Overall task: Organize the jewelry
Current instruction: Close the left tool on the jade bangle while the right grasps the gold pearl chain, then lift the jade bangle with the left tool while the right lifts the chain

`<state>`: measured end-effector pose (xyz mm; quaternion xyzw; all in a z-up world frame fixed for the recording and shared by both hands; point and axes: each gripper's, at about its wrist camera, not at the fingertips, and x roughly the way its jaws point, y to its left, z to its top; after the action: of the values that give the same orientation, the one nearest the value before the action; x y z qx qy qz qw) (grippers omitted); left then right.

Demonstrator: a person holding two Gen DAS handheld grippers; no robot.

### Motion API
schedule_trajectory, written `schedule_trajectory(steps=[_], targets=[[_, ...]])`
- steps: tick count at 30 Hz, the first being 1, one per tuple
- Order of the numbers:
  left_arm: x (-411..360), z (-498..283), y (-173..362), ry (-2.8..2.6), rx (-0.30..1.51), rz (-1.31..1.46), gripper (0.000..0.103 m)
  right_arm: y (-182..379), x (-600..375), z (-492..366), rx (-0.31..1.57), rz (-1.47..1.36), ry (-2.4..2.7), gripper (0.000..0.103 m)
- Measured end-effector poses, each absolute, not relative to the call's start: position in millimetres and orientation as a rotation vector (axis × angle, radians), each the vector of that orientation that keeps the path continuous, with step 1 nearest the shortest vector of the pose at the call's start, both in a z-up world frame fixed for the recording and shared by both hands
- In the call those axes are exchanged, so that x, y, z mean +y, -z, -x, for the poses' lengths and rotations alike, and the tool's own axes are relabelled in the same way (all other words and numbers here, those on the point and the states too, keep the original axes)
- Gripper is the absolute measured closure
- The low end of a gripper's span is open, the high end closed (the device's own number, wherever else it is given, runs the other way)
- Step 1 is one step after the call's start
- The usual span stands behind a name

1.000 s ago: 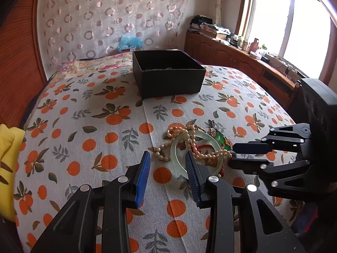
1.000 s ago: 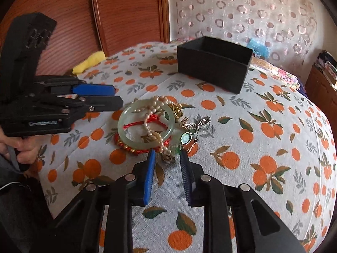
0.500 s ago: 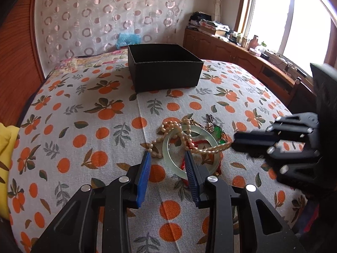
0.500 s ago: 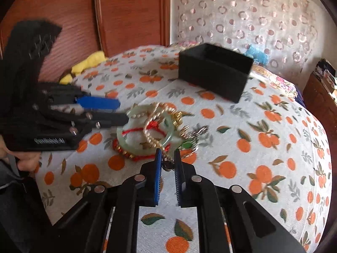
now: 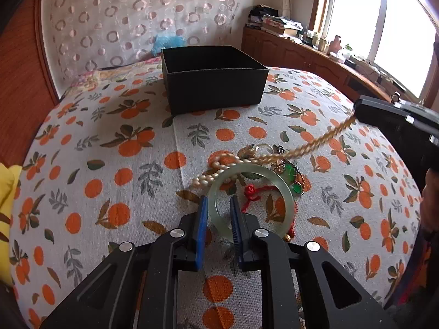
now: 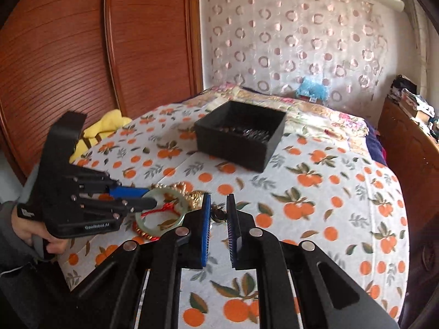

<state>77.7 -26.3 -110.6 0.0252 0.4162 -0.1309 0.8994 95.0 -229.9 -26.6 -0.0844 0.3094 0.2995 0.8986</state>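
Bed covered by an orange-print cloth (image 5: 115,148), bearing a black box (image 5: 214,82) and a small heap of jewelry. Left gripper (image 5: 218,213): a second ago its blue pads stood apart short of the pale green bangle (image 5: 248,192); its jaws have just been closing and now pinch the bangle's near rim, one pad inside the ring and one outside. Right gripper (image 6: 219,213): its jaws narrowed earlier in the second and are now nearly together on the end of a pearl strand (image 5: 310,145), which the left view shows drawn up taut and blurred from the heap to that gripper's tip (image 5: 359,112) at the right edge; earlier the strand lay slack across the bangle. The right gripper has also lifted, and the box sits lower in its view than before. Remaining heap: red cord (image 5: 256,192), green-stone pendant (image 5: 292,174), gold-coloured pieces, lying in and beside the bangle. Box: well beyond the heap, apart from it. Left view alone shows the window (image 5: 384,27), the wooden cabinet (image 5: 296,52) under it, and the taut length of the strand. Right view alone shows the box's interior with a metallic chain (image 6: 247,133) on its floor, the person's hand (image 6: 41,235) around the left gripper's handle, the yellow cloth (image 6: 107,126) in full, and the reddish wooden panel (image 6: 82,54); there, only a small dark-gold piece shows between the right pads.
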Motion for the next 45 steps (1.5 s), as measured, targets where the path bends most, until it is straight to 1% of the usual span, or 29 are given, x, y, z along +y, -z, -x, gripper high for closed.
schedule_trajectory(steps=[2, 18, 29, 45], targets=[[-27.9, -77.9, 110.5, 0.274, 0.858, -0.056, 0.095, 21.7, -234.3, -97.1, 0.627, 0.163, -0.614, 0.09], [3.2, -55.8, 81.0, 0.195, 0.752, 0.003, 0.095, -1.5, -241.8, -99.8, 0.577, 0.164, -0.619, 0.09], [31.2, -36.8, 66.5, 0.166, 0.691, 0.037, 0.095, -24.4, -200.1, -101.3, 0.547, 0.228, -0.658, 0.09], [44.8, -46.4, 40.1, 0.165, 0.608, 0.044, 0.095, -86.2, -180.2, -123.7, 0.459, 0.251, -0.639, 0.09]])
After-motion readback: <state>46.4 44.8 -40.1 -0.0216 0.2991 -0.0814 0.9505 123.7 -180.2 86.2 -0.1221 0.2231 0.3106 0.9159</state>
